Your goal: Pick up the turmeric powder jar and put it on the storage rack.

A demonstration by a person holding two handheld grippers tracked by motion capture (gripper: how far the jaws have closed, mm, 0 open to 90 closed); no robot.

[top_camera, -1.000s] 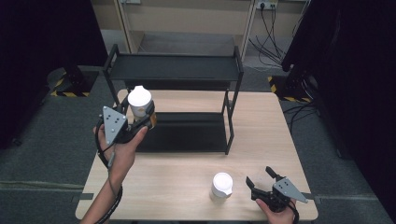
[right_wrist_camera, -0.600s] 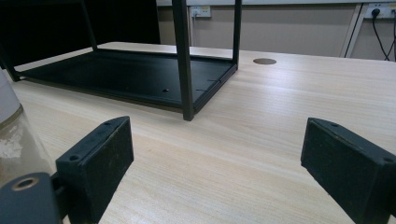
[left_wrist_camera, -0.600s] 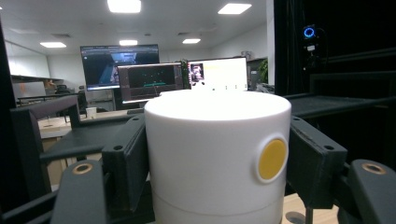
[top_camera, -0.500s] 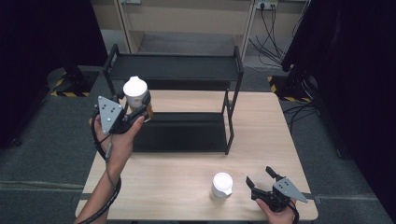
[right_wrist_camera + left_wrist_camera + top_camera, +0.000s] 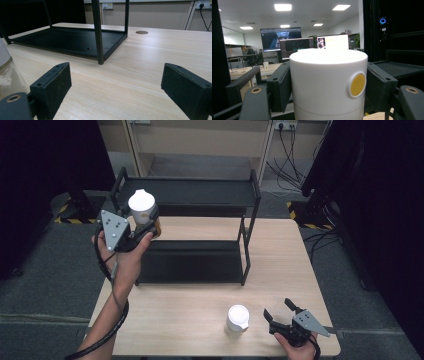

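- Left tool [image 5: 141, 227] grips a white jar [image 5: 141, 207] between its pads, upright, cap upward, yellow dot [image 5: 357, 84] facing its camera.
- Right tool [image 5: 281, 314] gapes wide, holding nothing, above the bench [image 5: 190, 320].

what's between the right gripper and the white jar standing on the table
Nothing: in the high view, only bare tabletop separates the open right gripper from the white jar just to its left.

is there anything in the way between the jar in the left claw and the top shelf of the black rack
Nothing visible. The left claw holds the white-lidded jar at the rack's left end, near the bare top shelf.
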